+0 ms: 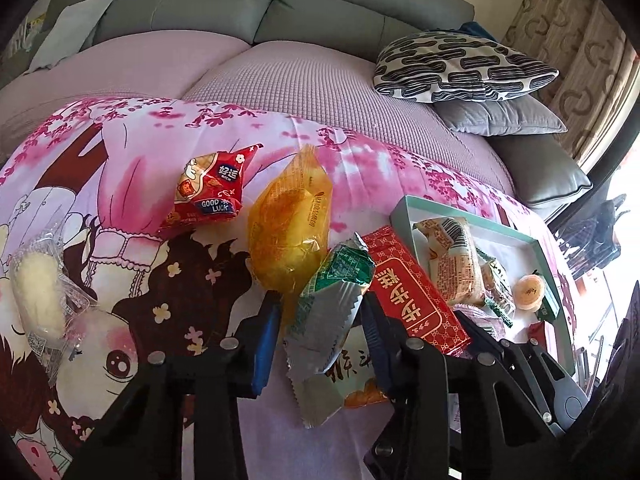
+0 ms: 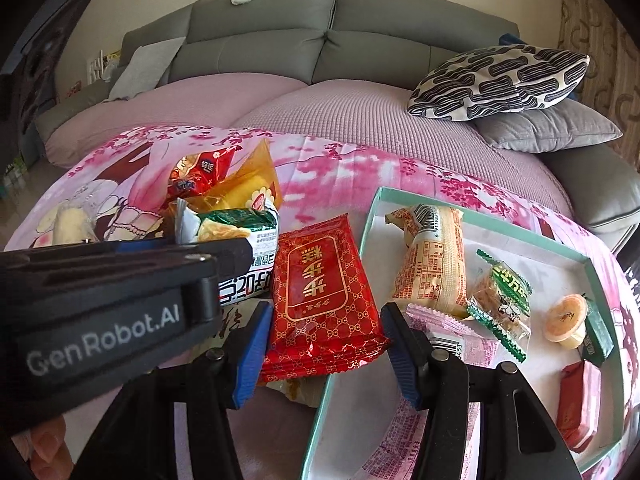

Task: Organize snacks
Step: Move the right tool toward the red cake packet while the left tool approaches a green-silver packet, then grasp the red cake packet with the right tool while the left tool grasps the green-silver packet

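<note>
Left wrist view, tool: the left gripper (image 1: pixel 320 312) is seen narrowed round the green and silver packet (image 1: pixel 332 312); both blue pads appear to press its sides, so the packet is judged held.
Left wrist view, long axis: the packet runs lengthwise between the fingers, its crimped green end pointing away from the camera and its near end lying low over the printed cloth (image 1: pixel 120 184).
Left wrist view, neighbours: the red flat packet (image 1: pixel 416 300) lies just to the right, touching or nearly so; the yellow wrapped cake (image 1: pixel 288 224) lies just beyond the left finger.
Left wrist view, goal: the teal-rimmed tray (image 1: pixel 548 256) is placed to the right and slightly farther off, beyond the red flat packet.
Right wrist view, tool: the right gripper (image 2: pixel 324 340) stands at a middling width round the red flat packet (image 2: pixel 320 300); whether its pads touch cannot be told.
Right wrist view, relation: the tray (image 2: pixel 600 276) lies directly to the right, its near left wall just beside the right finger; the right hand is judged nearer to it.
Right wrist view, other arm: the left gripper's body (image 2: pixel 108 292) is seen crossing in from the left, over the green and silver packet (image 2: pixel 240 232).
</note>
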The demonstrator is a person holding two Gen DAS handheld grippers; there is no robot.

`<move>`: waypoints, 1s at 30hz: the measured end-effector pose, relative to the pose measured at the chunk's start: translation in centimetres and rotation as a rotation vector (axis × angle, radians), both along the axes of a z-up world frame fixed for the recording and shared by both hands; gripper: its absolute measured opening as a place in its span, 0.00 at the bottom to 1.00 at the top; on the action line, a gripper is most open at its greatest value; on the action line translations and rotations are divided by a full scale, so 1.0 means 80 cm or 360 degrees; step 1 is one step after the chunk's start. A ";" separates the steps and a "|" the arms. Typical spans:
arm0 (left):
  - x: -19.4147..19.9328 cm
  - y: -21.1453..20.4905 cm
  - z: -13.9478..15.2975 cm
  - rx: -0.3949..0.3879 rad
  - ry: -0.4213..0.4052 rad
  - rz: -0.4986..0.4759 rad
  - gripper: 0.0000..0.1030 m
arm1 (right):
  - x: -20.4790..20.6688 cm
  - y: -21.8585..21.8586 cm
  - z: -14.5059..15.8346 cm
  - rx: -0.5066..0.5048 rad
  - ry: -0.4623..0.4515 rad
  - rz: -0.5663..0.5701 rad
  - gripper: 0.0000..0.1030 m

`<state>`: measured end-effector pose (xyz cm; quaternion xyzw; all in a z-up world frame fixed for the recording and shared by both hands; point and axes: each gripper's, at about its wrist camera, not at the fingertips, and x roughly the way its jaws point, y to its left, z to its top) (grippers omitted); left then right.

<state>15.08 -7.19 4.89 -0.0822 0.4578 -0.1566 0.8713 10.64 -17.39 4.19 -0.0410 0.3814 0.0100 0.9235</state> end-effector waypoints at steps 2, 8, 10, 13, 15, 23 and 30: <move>0.001 -0.002 -0.003 0.0002 0.0007 -0.0012 0.41 | 0.000 -0.001 -0.001 0.0020 0.0009 0.0002 0.56; 0.001 -0.010 -0.014 0.0004 0.0047 -0.0044 0.27 | 0.001 -0.004 -0.002 0.0060 0.0021 0.0002 0.55; -0.001 -0.010 -0.012 -0.0004 0.0034 -0.0044 0.27 | 0.000 -0.003 0.000 0.0062 0.0013 0.0004 0.54; -0.003 -0.004 -0.007 -0.0037 0.0017 -0.0035 0.27 | -0.002 -0.006 0.001 0.0084 0.0006 0.0004 0.54; -0.004 0.001 -0.003 -0.0047 0.0005 -0.0019 0.27 | -0.003 -0.009 0.003 0.0113 0.0000 0.0005 0.53; -0.008 0.021 0.018 -0.0051 -0.0060 0.0055 0.26 | -0.010 -0.012 0.016 0.0164 -0.0050 0.0024 0.51; -0.012 0.024 0.027 -0.0039 -0.0090 0.0065 0.26 | -0.017 -0.016 0.028 0.0212 -0.0087 0.0031 0.24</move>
